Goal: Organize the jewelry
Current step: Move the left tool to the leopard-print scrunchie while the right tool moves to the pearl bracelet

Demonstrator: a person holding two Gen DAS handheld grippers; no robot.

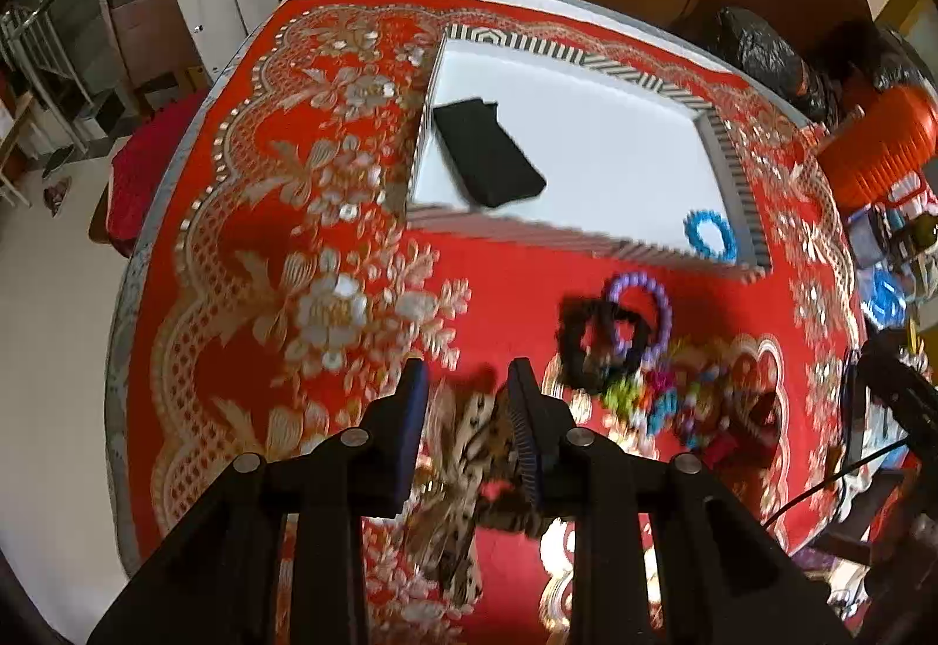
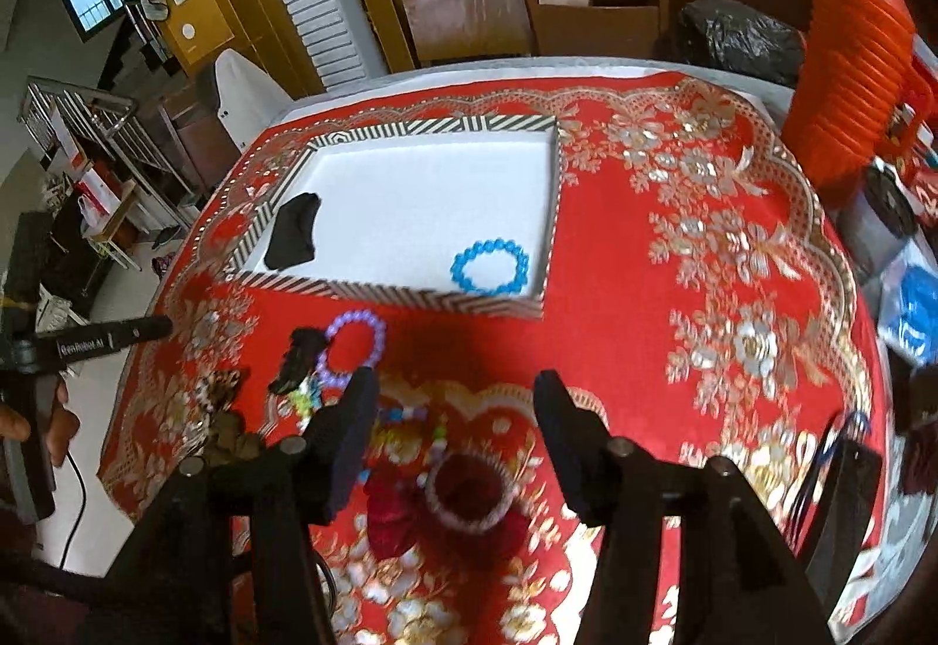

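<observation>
A striped-rim tray with a white floor holds a black cloth item and a blue bead bracelet. In front of it lie a purple bead bracelet, a black scrunchie and a heap of colourful pieces. My left gripper is partly closed around a leopard-print bow. My right gripper is open above a white bead bracelet and a dark red scrunchie.
The table carries a red and gold cloth. An orange ribbed container and clutter stand at the right edge. Wooden chairs stand behind the table. The left gripper handle shows at the left.
</observation>
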